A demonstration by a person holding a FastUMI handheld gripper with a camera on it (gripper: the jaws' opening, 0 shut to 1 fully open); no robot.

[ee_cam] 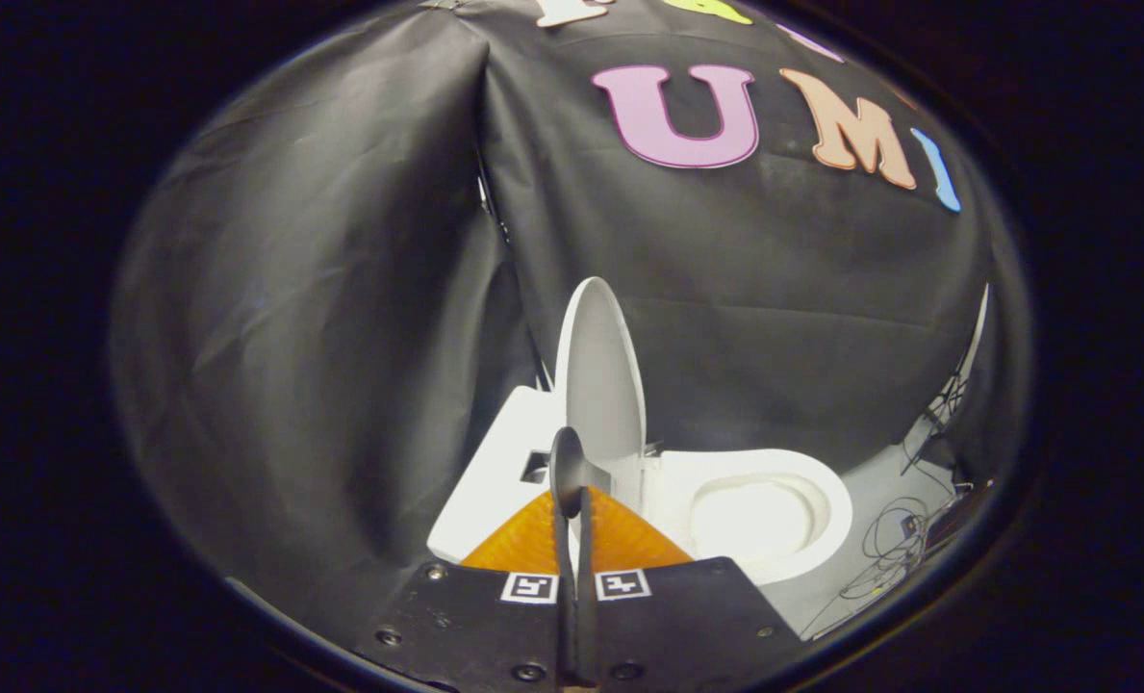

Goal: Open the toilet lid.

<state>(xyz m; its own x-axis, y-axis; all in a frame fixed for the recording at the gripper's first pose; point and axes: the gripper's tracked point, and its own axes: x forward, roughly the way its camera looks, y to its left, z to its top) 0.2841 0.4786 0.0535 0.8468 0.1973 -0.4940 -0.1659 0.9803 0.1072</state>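
While my gripper (pixel 572 500) is clenched on nothing, the raised toilet lid (pixel 602 371) looks stiff, light, slippery; I'd hook its rim.

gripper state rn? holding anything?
gripper: fingers closed together, nothing visibly pinched between them; tips sit in front of the raised toilet lid, contact cannot be told.

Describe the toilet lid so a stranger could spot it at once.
Find the white toilet against the black cloth wall. The lid stands raised just beyond the shut claw, between tank and bowl. It is the sole tall, thin oval.
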